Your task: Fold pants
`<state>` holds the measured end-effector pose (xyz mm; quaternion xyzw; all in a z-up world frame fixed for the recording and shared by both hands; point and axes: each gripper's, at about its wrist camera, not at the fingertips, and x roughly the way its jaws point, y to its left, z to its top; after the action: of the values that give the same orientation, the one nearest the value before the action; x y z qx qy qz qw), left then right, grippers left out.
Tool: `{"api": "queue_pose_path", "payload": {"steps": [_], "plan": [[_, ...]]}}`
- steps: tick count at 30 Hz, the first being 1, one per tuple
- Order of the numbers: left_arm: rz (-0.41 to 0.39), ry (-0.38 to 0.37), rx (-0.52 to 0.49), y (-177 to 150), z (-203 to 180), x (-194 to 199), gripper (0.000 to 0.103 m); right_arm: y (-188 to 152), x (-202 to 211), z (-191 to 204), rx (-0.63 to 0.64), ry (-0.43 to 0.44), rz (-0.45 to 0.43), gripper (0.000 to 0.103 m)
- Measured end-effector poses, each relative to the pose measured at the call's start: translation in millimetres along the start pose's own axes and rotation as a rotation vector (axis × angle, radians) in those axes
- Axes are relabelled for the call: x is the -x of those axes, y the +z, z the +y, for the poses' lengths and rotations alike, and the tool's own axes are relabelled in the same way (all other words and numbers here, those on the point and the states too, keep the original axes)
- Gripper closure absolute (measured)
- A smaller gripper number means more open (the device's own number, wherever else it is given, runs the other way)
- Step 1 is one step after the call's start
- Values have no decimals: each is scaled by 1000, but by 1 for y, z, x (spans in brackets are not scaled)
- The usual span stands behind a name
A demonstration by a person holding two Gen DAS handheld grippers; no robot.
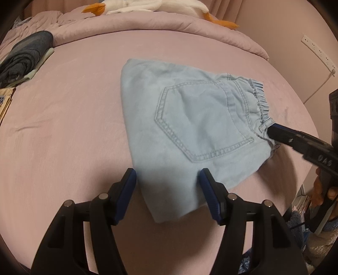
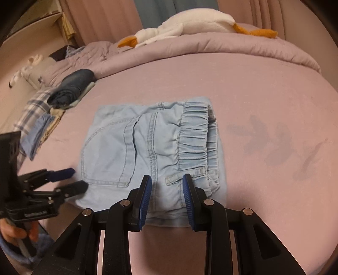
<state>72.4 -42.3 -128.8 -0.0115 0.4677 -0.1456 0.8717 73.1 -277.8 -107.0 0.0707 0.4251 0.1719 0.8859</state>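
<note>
pants [image 2: 147, 148] folded (pocket up); long axis sideways; waistband right

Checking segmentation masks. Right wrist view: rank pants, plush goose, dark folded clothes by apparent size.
1. Pants, largest, though nearest the camera.
2. Plush goose, far back on the bed.
3. Dark folded clothes, smallest.
The goose's true size may be understated by distance.

I'm in a home bedroom: a pink-sheeted bed [image 2: 243, 84] fills my view, a rumpled duvet [image 2: 211, 48] and plush goose [image 2: 190, 23] at the top, curtains [image 2: 101, 19] behind, folded clothes [image 2: 71, 86] at left.
</note>
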Motion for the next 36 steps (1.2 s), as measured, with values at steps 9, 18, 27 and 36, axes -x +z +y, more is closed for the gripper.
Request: {"api": "queue_pose_path", "payload": {"steps": [9,18,27,36], "plan": [[-4,-5,29,-3,0,6,41,-2,10,-1,-23,40,14,71],[-39,-52,114,1,17,19,30,7,31,-21,-150,127,-52,53],[-5,-118,282,2,46,12,22,-8,7,-66,-406,183,51,40],[17,-147,287,8,46,7,21,-8,-5,-72,-439,215,132,33]]}}
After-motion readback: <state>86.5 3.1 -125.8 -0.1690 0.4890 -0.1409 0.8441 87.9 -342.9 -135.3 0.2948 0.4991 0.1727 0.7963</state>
